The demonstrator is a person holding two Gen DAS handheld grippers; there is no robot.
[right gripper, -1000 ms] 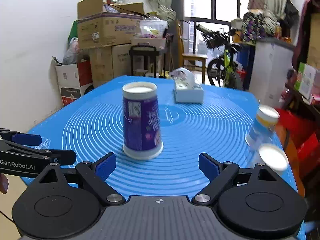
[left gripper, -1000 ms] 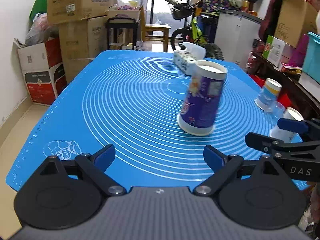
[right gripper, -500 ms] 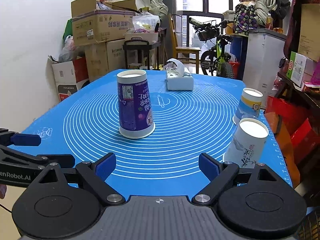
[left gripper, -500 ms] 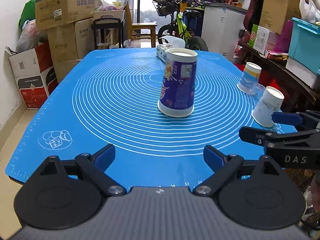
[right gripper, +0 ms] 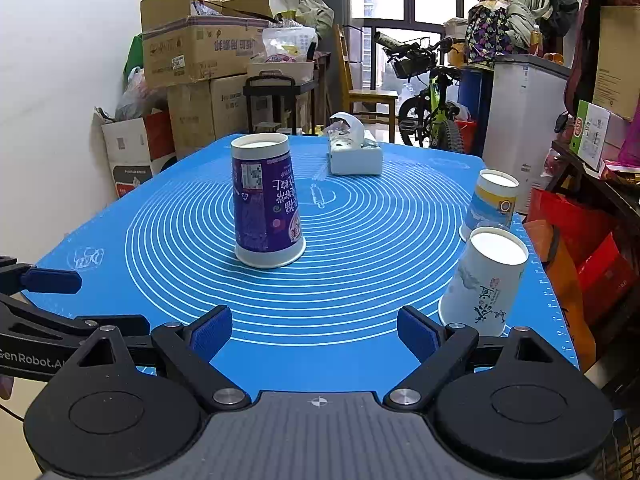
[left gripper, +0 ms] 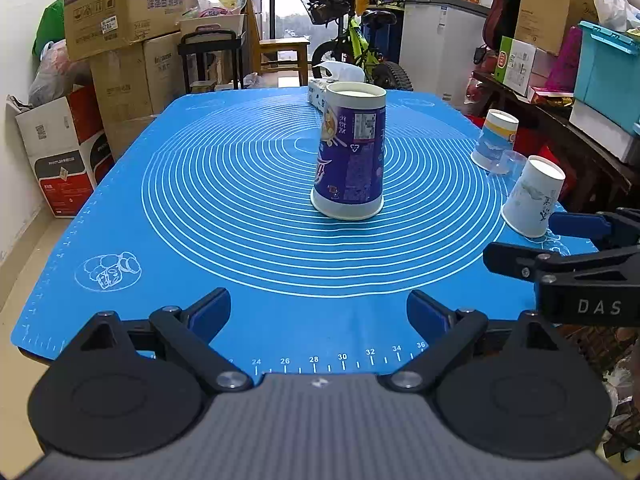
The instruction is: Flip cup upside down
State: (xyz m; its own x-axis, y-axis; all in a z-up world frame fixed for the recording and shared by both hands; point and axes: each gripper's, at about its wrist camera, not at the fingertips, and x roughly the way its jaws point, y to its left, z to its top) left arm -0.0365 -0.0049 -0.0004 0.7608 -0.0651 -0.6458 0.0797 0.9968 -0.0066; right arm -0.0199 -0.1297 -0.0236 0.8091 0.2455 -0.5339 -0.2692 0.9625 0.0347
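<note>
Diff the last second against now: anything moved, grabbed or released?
Both grippers, left and right, backed away from the purple cup toward the mat's near edge. Nothing grabbed or released. Unchanged: jaws open and empty, purple cup upside down mid-mat, two paper cups and tissue box in place.

right tool point(left gripper: 598, 306): "DAS" in white letters
left tool point(right gripper: 28, 362): "GenRobot.AI", partly cut off
blue mat point(left gripper: 328, 360) edge: ruler numbers 24, 26, 28, 30, 32, 34, 36
purple cup point(right gripper: 266, 204): upside-down print, not legible
</note>
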